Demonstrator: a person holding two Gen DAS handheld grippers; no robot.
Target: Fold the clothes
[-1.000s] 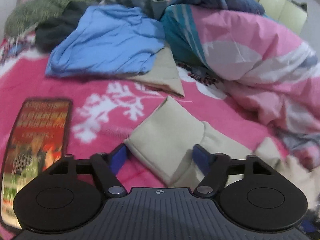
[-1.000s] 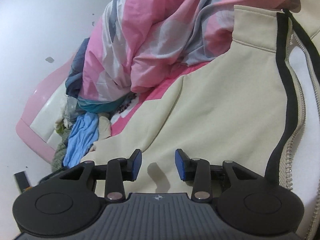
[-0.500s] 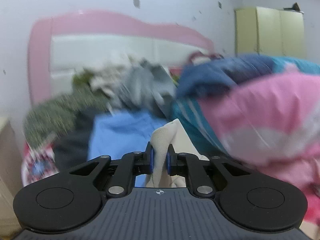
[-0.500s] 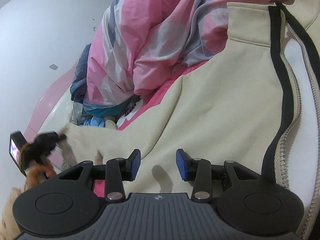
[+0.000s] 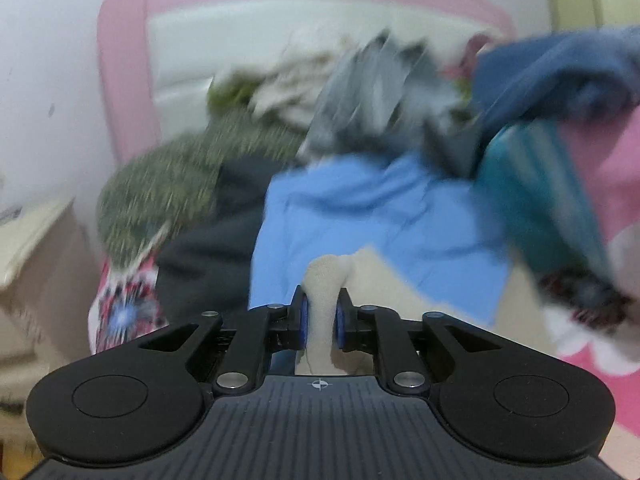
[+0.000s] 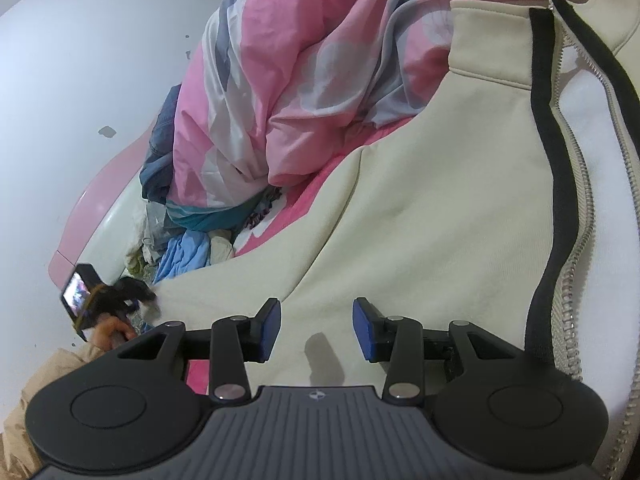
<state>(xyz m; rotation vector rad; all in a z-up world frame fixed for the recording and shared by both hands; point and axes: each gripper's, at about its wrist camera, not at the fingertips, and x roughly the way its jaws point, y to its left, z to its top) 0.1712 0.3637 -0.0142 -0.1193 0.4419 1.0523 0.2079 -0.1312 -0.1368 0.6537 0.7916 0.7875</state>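
on the bed, left tool (image 5: 320, 322) pinches cream jacket (image 6: 420, 216) sleeve; right tool (image 6: 316, 330) gapes.

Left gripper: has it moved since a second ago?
Yes. The left gripper, shut on the cream sleeve, has lifted off the bed; the pink headboard now fills its view.

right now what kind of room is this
Most likely a bedroom: a bed with a pink padded headboard, a pink duvet bunched up on it, and loose clothes heaped by the headboard, among them a blue garment.
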